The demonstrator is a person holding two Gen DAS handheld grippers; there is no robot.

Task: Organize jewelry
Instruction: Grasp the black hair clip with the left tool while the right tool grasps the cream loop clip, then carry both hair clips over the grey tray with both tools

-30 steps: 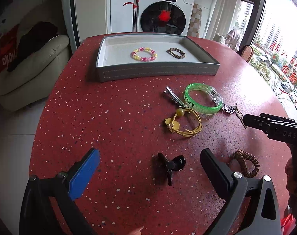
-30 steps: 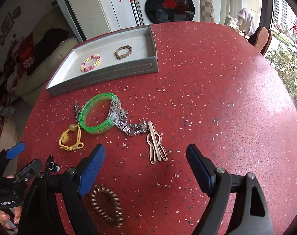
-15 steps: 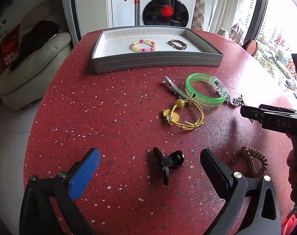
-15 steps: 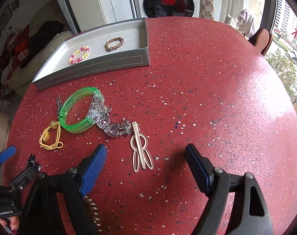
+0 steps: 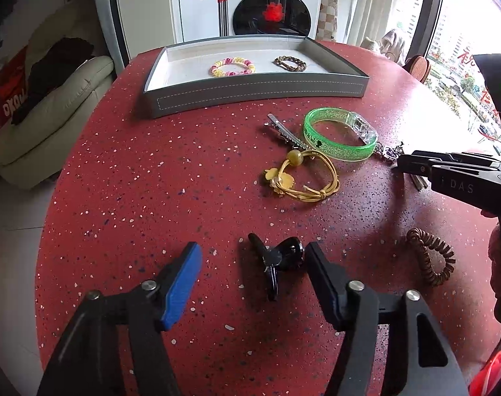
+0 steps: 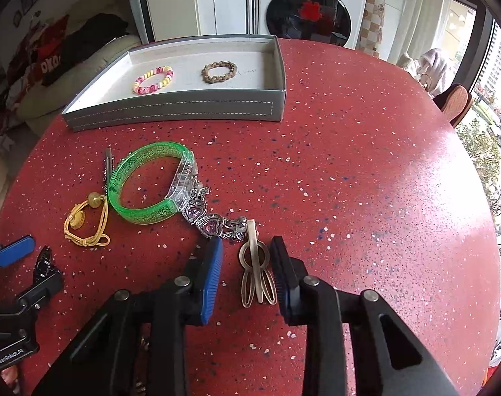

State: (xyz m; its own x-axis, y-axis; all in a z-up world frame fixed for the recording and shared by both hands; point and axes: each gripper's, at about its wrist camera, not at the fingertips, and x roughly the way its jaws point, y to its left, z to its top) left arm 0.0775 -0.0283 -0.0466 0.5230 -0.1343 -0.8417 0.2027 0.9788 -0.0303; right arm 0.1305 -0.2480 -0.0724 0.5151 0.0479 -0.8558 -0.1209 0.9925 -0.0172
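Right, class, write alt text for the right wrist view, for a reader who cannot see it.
The right gripper is open around a gold hair clip on a red speckled table, its fingers either side without pinching. Beyond lie a green bangle, a yellow hair tie and a grey tray holding two bracelets.

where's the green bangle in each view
Left wrist: green bangle right of centre, beyond the yellow cord bracelet.
Right wrist: green bangle left of centre, ahead of the fingers.
Shared landmark: grey tray, behind it in both.
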